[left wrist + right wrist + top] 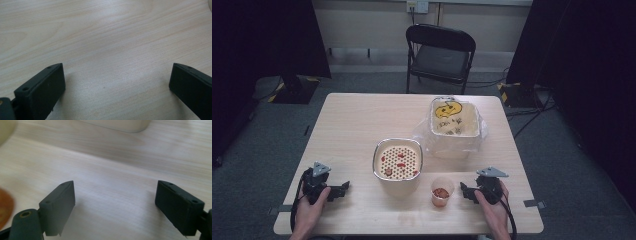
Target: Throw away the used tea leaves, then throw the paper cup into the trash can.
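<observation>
The small clear plastic cup [442, 191] with reddish-orange pieces inside stands upright near the front edge of the pale wooden desk [357, 120]. It is just to the left of the right tool [466, 192], near it but not touching. In the right gripper view the two black jaws of this tool stand wide apart, with only bare desk between them, and an orange blur at the left edge is probably the cup.

Just behind and to the left of the cup stands the cream square container [397, 165] with a perforated insert, and some red pieces lie on the insert. Farther back and to the right is a second cream square bin [455, 125], lined with a clear plastic bag.

The left tool [340, 190] rests low at the front left of the desk, well apart from the cup. Its jaws are also wide apart over bare wood [110, 50].

A black folding chair [439, 52] stands behind the desk.
</observation>
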`<act>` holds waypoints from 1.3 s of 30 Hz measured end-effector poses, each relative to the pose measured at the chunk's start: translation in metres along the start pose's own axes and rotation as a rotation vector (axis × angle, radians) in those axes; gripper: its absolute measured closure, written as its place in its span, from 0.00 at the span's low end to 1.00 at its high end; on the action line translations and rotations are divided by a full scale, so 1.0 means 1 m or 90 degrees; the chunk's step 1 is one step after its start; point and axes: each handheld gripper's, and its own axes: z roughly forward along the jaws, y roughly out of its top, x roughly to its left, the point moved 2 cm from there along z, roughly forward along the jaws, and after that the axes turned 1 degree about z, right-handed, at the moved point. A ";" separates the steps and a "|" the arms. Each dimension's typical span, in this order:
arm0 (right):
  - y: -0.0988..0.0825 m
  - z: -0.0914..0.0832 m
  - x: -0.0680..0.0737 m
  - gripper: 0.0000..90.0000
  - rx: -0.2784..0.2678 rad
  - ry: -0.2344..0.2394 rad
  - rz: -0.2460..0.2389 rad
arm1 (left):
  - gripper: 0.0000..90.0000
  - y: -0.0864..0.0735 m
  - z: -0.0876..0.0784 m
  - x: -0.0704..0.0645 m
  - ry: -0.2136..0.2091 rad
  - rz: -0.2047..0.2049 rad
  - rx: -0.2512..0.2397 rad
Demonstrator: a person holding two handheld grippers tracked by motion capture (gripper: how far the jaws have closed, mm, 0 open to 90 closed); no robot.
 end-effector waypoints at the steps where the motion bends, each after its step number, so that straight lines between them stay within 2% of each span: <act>1: 0.000 0.000 0.000 0.18 0.000 0.000 0.000 | 0.00 0.000 0.000 0.000 0.000 0.000 0.000; 3: 0.002 -0.008 0.002 0.18 0.003 0.027 -0.005 | 0.00 0.000 0.000 0.000 0.000 0.000 0.000; 4: 0.002 -0.008 0.002 0.18 0.003 0.027 -0.005 | 0.00 0.000 0.000 0.000 0.000 0.000 0.000; 6: 0.003 -0.018 0.003 0.21 0.004 0.051 -0.002 | 0.00 0.000 0.000 0.000 0.000 0.000 0.000; 7: 0.002 -0.025 0.004 0.23 -0.002 0.059 -0.012 | 0.00 0.000 0.000 0.000 0.000 0.000 0.000; 11: 0.000 -0.031 0.008 0.25 -0.003 0.076 -0.018 | 0.00 0.000 0.000 0.000 0.000 0.000 0.000; 12: 0.000 -0.036 0.012 0.27 -0.010 0.108 -0.025 | 0.00 0.000 0.000 0.000 0.000 0.000 0.000; 13: 0.000 -0.036 0.012 0.27 -0.010 0.108 -0.025 | 0.00 0.000 0.000 0.000 0.000 0.000 0.000; 15: 0.001 -0.041 0.020 0.28 -0.009 0.116 -0.054 | 0.00 0.000 0.000 0.000 0.000 0.000 0.000; 17: -0.002 -0.045 0.029 0.29 -0.012 0.147 -0.068 | 0.00 0.000 0.000 0.000 0.000 0.000 0.000; 18: -0.002 -0.045 0.029 0.29 -0.012 0.147 -0.068 | 0.00 0.000 0.000 0.000 0.000 0.000 0.000; 19: -0.005 -0.047 0.036 0.29 -0.008 0.165 -0.077 | 0.00 0.000 0.000 0.000 0.000 0.000 0.000; 22: -0.009 -0.051 0.049 0.28 -0.005 0.189 -0.102 | 0.00 0.000 0.000 0.000 0.000 0.000 0.000; 25: -0.007 -0.050 0.058 0.27 -0.010 0.201 -0.116 | 0.00 0.000 0.000 0.000 0.000 0.000 0.000; 28: -0.003 -0.045 0.066 0.25 -0.017 0.230 -0.108 | 0.00 0.000 0.000 0.000 0.000 0.000 0.000; 34: 0.004 -0.029 0.079 0.23 -0.019 0.241 -0.115 | 0.00 0.000 0.000 0.000 0.000 0.000 0.000; 39: 0.008 -0.019 0.085 0.27 -0.018 0.245 -0.120 | 0.00 0.000 0.000 0.000 0.000 0.000 0.000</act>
